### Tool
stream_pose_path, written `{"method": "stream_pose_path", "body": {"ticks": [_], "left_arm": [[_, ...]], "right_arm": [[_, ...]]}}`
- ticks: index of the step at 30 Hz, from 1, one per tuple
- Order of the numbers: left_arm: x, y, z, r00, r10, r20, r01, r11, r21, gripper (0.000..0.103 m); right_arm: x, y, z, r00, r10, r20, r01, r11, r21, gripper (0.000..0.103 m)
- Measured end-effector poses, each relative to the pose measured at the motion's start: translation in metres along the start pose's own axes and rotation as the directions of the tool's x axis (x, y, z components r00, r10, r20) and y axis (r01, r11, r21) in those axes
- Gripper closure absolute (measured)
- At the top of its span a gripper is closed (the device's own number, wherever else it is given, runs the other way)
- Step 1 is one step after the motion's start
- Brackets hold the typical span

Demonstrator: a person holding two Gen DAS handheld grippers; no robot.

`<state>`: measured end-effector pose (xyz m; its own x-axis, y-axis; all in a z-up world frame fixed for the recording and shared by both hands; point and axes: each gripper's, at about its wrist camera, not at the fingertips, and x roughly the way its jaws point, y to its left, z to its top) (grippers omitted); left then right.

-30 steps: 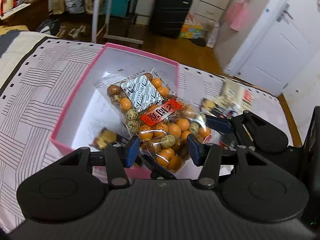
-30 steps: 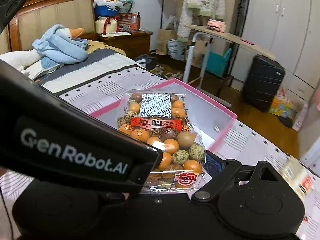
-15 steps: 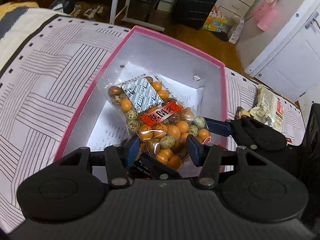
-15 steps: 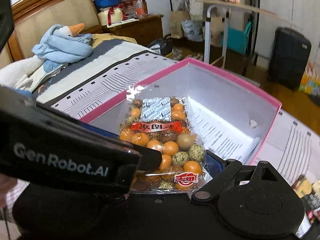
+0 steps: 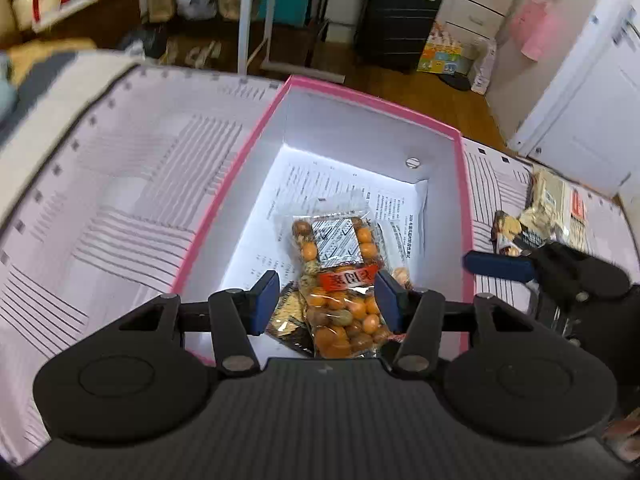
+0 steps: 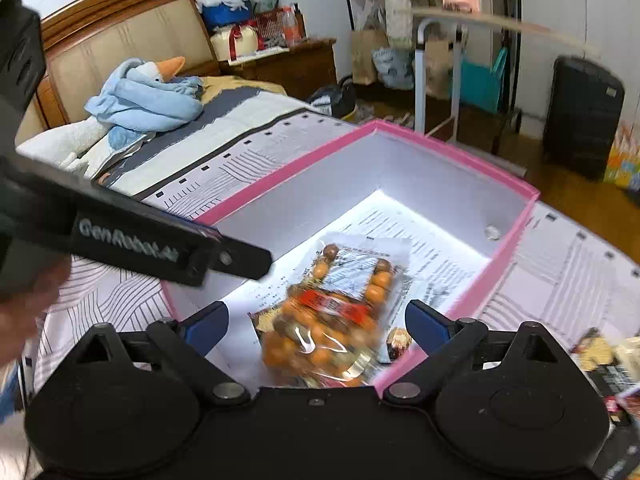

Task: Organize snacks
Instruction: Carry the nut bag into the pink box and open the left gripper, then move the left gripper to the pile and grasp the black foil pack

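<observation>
The bag of coated nuts lies flat on the printed paper inside the pink box, which sits on the bed. Both the left hand-held gripper and the right hand-held gripper hang released above it. The bag looks light, crinkly and slippery; its sealed edges seem the best hold.

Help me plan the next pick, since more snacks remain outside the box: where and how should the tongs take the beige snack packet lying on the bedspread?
Grip the beige snack packet across its narrow width near the middle, coming from above. It lies flat on the striped bedspread, right of the pink cardboard box, so its long side edges look the easiest to pinch. The dark-wrapped snack beside it crowds the near end.
</observation>
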<state>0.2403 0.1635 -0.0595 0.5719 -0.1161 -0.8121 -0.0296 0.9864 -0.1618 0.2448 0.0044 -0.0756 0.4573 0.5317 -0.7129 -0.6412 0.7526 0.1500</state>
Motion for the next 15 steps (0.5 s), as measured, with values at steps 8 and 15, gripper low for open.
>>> {"method": "stream_pose_path", "body": {"ticks": [8,15], "left_arm": [[-0.051,-0.03,-0.007,0.999,0.046,-0.007,-0.044,0.987,0.154,0.05],[-0.092,-0.06,-0.014,0.999,0.03,0.028,-0.036,0.965,0.258,0.049]], "right_arm": [[-0.071,0.009,-0.005,0.996,-0.051,0.075,0.054,0.998,-0.037,0.013],[-0.13,0.016,-0.021,0.987,-0.098,0.125,0.106,0.992,-0.065,0.014]]}}
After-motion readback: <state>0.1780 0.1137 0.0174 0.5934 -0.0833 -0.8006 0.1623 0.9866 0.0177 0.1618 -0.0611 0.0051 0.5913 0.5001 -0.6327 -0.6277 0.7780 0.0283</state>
